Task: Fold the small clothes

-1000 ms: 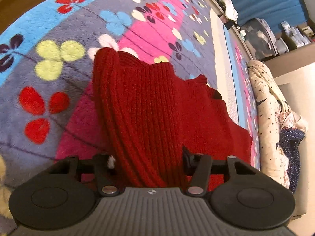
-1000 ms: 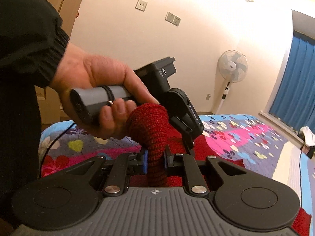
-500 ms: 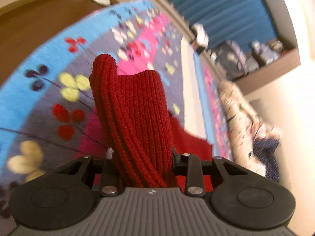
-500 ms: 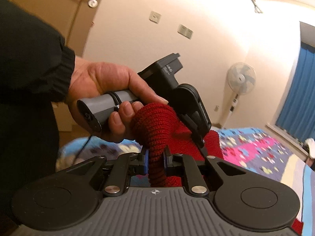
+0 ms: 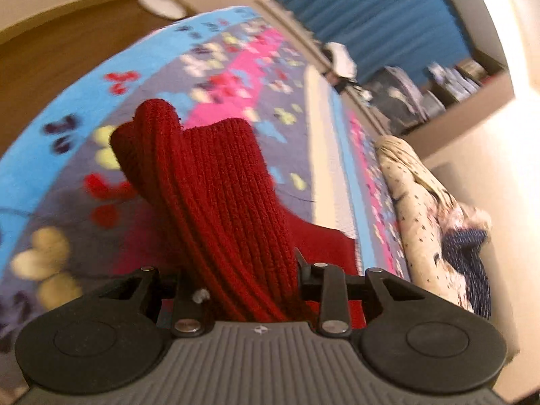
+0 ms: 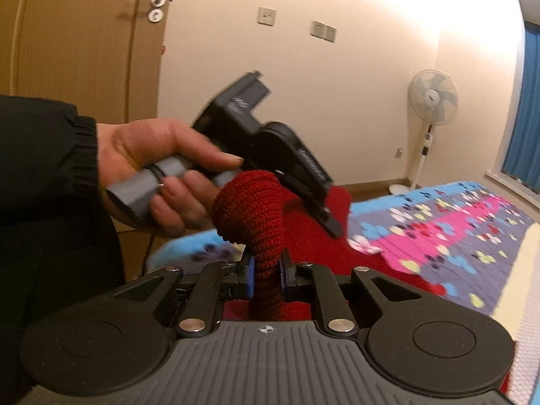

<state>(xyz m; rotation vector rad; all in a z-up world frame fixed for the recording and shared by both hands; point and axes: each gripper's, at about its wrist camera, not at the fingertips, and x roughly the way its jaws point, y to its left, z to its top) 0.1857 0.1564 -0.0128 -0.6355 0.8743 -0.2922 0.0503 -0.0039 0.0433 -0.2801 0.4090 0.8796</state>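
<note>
Tongs: left tongs (image 5: 248, 276) and right tongs (image 6: 266, 275) are both clamping the sweater (image 5: 216, 195).
Handling: soft, light, stretchy knit; gripping bunched edges is suiting it.

Red knit garment (image 5: 219, 195) bunched between the left tongs (image 5: 248, 283) (clamped tight), above flowered blanket (image 5: 67, 155).

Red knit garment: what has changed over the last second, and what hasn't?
The red knit garment has been lifted off the flowered blanket; less of it lies flat. Both views tilted upward. Unchanged: left gripper and right gripper stay clamped on it.
</note>
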